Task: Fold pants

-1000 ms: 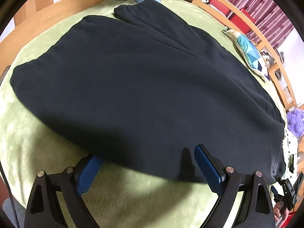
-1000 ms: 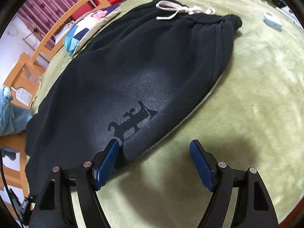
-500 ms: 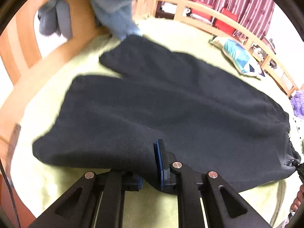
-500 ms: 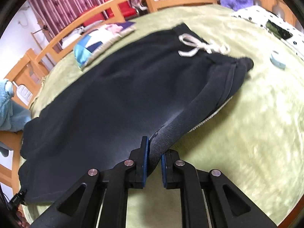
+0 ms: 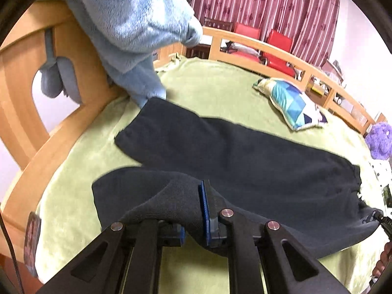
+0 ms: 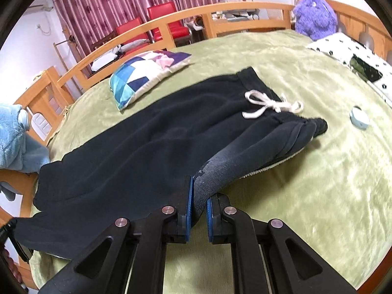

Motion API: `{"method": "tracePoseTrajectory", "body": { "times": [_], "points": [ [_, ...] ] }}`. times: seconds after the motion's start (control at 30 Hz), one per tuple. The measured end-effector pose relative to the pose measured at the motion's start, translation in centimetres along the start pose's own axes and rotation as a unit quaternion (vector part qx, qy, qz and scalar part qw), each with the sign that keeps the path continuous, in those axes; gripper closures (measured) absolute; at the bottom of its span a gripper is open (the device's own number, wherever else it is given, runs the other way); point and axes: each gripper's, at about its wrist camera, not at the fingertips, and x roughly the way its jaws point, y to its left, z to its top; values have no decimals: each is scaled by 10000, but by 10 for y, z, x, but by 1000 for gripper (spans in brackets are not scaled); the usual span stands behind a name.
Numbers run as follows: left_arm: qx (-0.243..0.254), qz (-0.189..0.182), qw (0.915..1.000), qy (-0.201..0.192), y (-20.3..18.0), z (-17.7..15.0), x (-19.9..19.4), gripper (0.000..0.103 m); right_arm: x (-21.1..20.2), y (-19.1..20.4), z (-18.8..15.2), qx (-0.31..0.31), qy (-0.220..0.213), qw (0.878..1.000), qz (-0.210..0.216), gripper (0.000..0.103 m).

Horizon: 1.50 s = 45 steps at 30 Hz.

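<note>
Left wrist view: left gripper [image 5: 194, 216] is pinching black sweatpants [image 5: 245, 152]; right gripper [image 6: 198, 210] is clamping their near edge.

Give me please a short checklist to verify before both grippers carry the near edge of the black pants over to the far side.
1. Left gripper shut on the pants near the leg end: ok.
2. Right gripper shut on the pants toward the waistband: ok.
3. Near edge lifted off the green blanket at both grips: ok.
4. Both layers caught at each grip: cannot tell.
5. Patterned pillow apart from the pants' far edge: ok.
6. Blue plush garment clear of the far leg end: not ok, it touches or overlaps it.
</note>
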Motion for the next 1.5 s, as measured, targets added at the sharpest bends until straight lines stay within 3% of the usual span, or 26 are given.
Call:
{"method": "tracePoseTrajectory", "body": {
  "times": [0.4,0.73,0.87,1.0,1.07,1.13,1.17,1.2,1.37,1.5],
  "points": [
    [166,-35,9986,-504,-24,82,58,92,43,48,84,-239,-480,9986,-3,95],
    [294,47,9964,-790,-49,123,130,92,117,71,156,-189,-903,9957,128,95],
    [277,141,9969,-718,-56,126,162,92,160,79,171,-178,-724,9972,114,95],
    [277,70,9983,-498,-62,122,189,88,209,86,162,-301,-352,9989,-9,87],
    [377,128,9984,-397,-68,120,196,84,222,89,151,-455,-231,9987,44,71],
    [499,299,9978,-329,-73,115,199,66,223,94,138,-758,-217,9968,-108,65],
    [516,378,9974,-325,-74,112,196,49,221,98,131,-917,-220,9954,-196,59],
    [479,399,9974,-354,-73,107,192,39,218,100,124,-1060,-212,9938,-247,56],
    [389,401,9981,-247,-61,83,165,38,185,92,86,-1292,-11,9913,-268,50],
    [87,243,9997,-28,-34,45,137,38,158,72,51,-1173,174,9927,-234,41]
  ]
}}
